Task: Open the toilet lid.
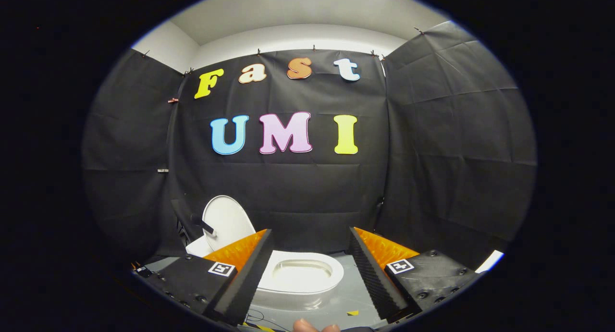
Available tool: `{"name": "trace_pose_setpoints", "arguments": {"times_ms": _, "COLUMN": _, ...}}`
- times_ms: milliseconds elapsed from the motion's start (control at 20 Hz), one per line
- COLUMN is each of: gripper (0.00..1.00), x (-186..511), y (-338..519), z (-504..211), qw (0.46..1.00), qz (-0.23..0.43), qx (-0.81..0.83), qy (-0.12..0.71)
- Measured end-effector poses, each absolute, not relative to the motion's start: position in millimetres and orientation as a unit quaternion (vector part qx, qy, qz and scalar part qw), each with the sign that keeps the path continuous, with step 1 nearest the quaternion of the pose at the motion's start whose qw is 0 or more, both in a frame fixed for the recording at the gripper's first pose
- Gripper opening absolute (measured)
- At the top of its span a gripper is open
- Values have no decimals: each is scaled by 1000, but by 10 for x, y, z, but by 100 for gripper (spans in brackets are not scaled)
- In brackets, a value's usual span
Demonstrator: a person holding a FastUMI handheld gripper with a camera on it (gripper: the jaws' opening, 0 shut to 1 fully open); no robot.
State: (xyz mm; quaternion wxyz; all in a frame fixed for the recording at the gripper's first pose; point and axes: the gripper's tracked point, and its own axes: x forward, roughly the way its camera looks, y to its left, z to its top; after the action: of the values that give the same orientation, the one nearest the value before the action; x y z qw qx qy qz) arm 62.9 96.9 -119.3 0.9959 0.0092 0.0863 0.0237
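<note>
A small white toilet (300, 274) stands on the grey floor, and its seat ring and bowl show between my fingers. Its white oval lid (228, 221) stands upright behind the left finger, at the toilet's back left, tilted slightly away from the bowl. A short dark bar (202, 225) sticks out in front of the lid. My gripper (310, 232) is open wide, above and in front of the toilet, with nothing between its fingers and no contact with the lid.
Black cloth walls close the booth behind and on both sides. The grey floor (353, 293) carries a yellow-black tape mark (353, 313) and thin cables (259, 317) near the toilet. A person's fingertips (314, 327) show just under the gripper.
</note>
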Motion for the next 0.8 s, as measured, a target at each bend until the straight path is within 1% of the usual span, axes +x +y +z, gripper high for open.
{"name": "trace_pose_setpoints", "arguments": {"times_ms": 800, "gripper": 98, "x": 621, "y": 1050, "z": -1220, "qw": 996, "qz": 29, "qx": 10, "qy": 85}}
